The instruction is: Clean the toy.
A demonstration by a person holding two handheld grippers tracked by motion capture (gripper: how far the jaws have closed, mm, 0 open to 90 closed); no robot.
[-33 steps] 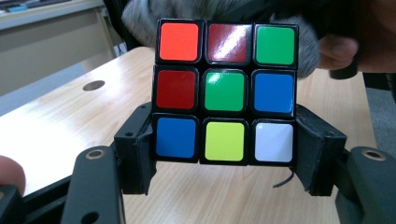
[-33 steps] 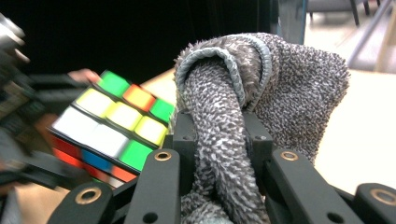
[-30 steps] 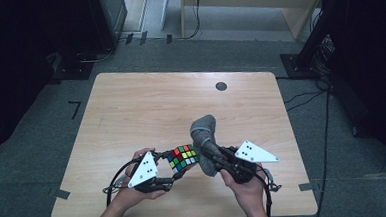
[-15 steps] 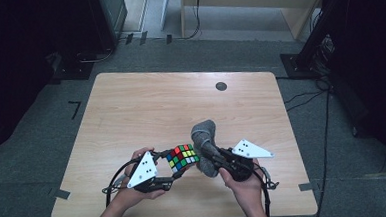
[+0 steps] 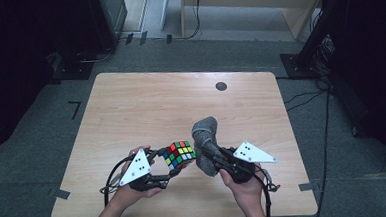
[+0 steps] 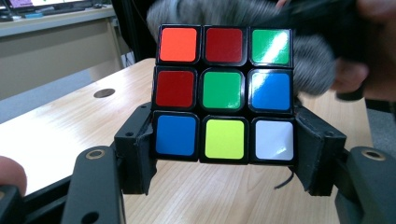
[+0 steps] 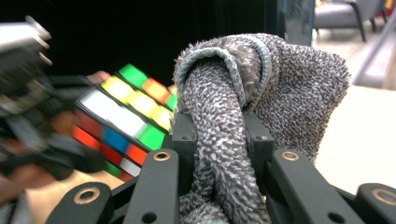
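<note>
The left tongs (image 5: 176, 165) clamp the puzzle cube (image 5: 179, 155) above the worktop's (image 5: 146, 111) near edge, the right tongs (image 5: 211, 152) pinch a grey cloth (image 5: 205, 133) just beside it (touching, hard to tell), so wiping seems barely begun.

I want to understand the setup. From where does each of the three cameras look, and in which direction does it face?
High view: sits above the person's side, looks forward and down on the table; both forearms, the left gripper and right gripper show.
Left gripper view: rides on the left gripper, looks along its jaws at the puzzle cube clamped between them; a fingertip shows at the left edge.
Right gripper view: rides on the right gripper, looks along its jaws at the grey cloth they pinch.
All three views share the cube and the cloth.
</note>
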